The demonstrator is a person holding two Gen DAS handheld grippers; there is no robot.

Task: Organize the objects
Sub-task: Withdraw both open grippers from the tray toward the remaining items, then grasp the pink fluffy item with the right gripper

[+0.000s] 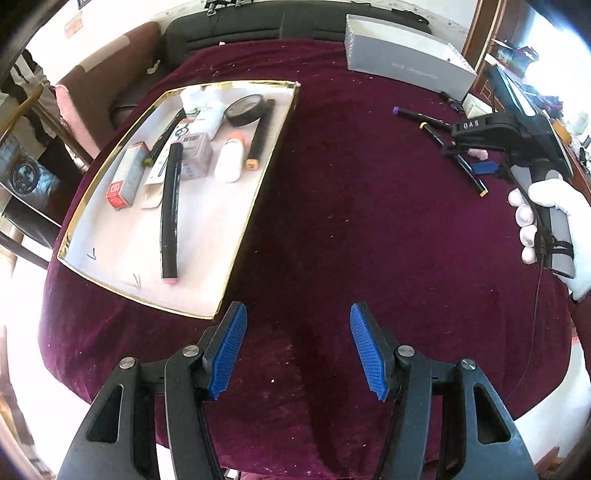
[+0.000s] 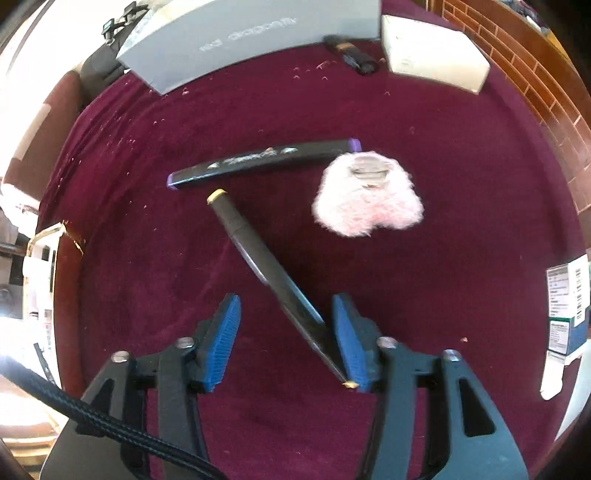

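Observation:
A white tray with a gold rim (image 1: 236,254) lies on the maroon cloth at the left and holds several markers, small boxes, a white bottle and a tape roll (image 1: 245,109). My left gripper (image 1: 298,350) is open and empty over bare cloth near the tray's near right corner. My right gripper (image 2: 286,338) is open over a yellow-capped black marker (image 2: 258,254), which runs between its fingers with its near end against the right pad. A purple-capped marker (image 2: 262,158) and a pink fluffy item (image 2: 367,201) lie beyond it. The right gripper shows in the left wrist view (image 1: 476,162).
A grey box (image 1: 402,62) stands at the table's far edge, with a white box (image 2: 436,55) to its right. A dark pen (image 2: 351,53) lies between them. Printed boxes (image 2: 567,306) sit at the right edge. A sofa (image 1: 229,26) is behind the table.

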